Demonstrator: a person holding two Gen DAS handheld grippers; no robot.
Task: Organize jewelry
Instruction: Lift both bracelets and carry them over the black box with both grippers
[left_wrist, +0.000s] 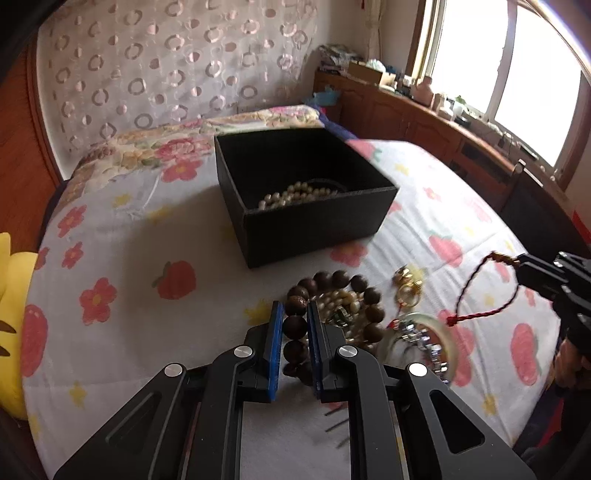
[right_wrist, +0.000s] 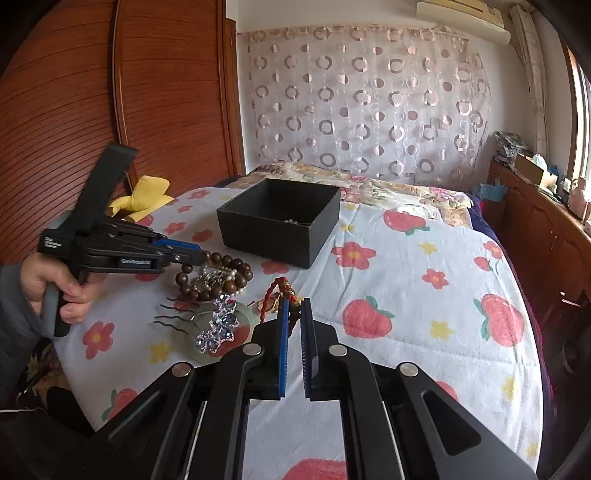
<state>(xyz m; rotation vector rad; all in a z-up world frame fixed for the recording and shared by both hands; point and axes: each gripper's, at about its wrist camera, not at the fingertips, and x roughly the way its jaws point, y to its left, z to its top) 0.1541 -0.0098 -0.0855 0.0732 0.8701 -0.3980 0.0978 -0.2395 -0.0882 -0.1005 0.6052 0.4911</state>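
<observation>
Dark wooden bead bracelet (left_wrist: 334, 301), lying on the flowered bedspread (left_wrist: 147, 258) in the jewelry heap; one side of its loop runs between the blue pads (left_wrist: 275, 347) of the left gripper (left_wrist: 295, 314), which are clenched against the beads. Inside the loop, just right of these pads, a tangle of pale beads (left_wrist: 341, 302); further right, gold rings (left_wrist: 408, 288) and a pale green bangle (left_wrist: 424, 332) with a rhinestone hair ornament (right_wrist: 218, 326) over it. Red braided cord bracelet (right_wrist: 275, 299), pinched between the closed pads of the right gripper (right_wrist: 294, 308) and hanging from its tip as a loop clear of the bedspread. Ahead of both grippers, beyond the heap, an open black box (left_wrist: 314, 229) containing a pearl strand (left_wrist: 295, 195). A hand (right_wrist: 55, 284) grips the left tool's handle.
</observation>
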